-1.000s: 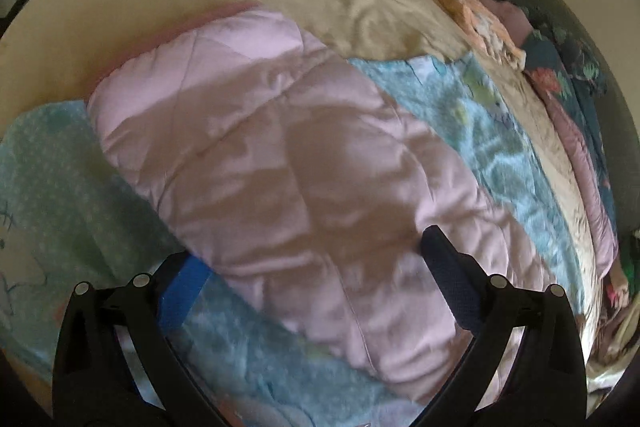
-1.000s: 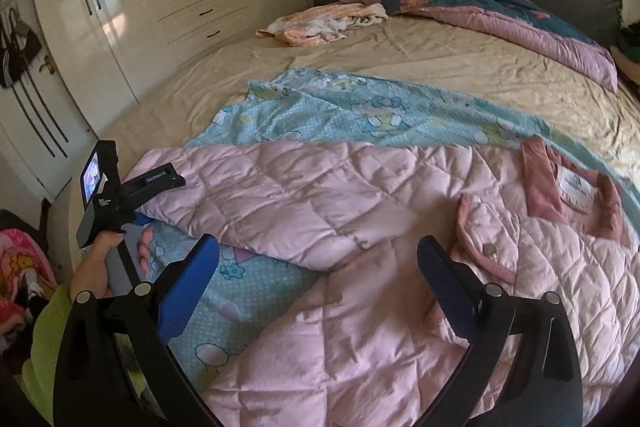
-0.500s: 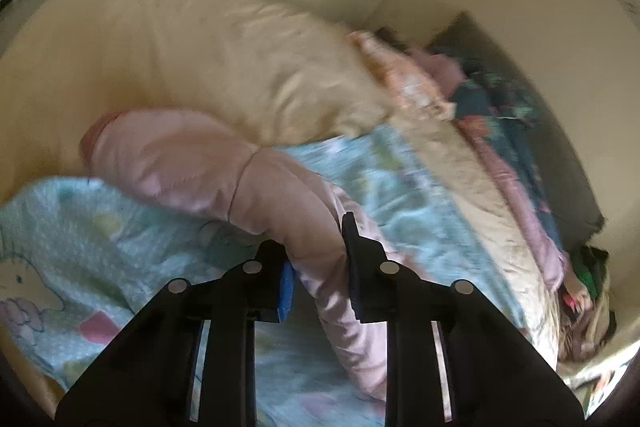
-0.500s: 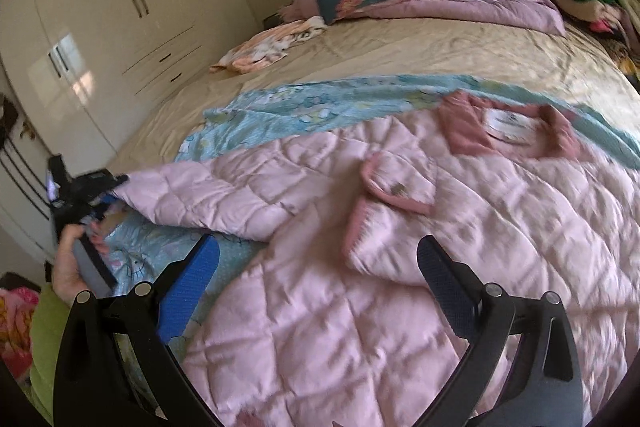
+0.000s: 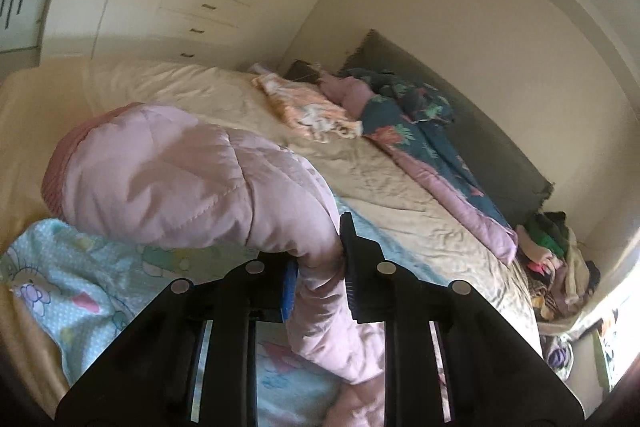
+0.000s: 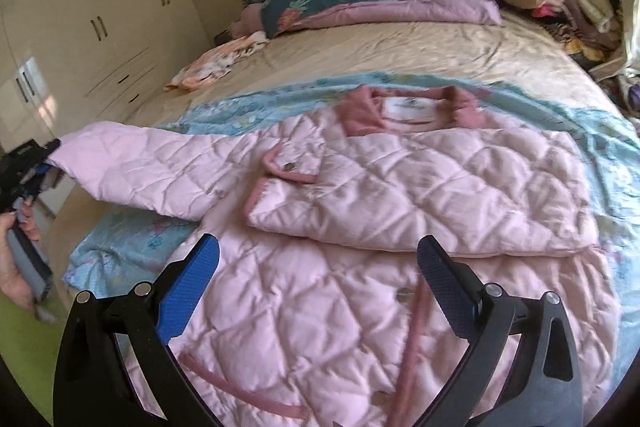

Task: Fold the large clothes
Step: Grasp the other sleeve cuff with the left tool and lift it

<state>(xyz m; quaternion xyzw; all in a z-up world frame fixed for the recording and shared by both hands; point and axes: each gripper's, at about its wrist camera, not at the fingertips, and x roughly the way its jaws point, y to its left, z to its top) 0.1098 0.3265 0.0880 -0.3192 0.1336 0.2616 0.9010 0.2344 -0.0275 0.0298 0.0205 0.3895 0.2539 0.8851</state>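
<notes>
Pinching sleeve (image 5: 168,183) | left gripper (image 5: 318,267) clamped | right gripper (image 6: 318,283) wide, empty

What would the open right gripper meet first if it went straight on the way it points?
Probably the pink quilted jacket: the right gripper is open, empty and angled down over its front panel; depth to the fabric is unclear.

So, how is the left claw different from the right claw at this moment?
The left claw is shut on the pink jacket's sleeve; the right claw is open and holds nothing. The left lifts the sleeve off the bed; the right hovers over the jacket body. Both have blue pads.
</notes>
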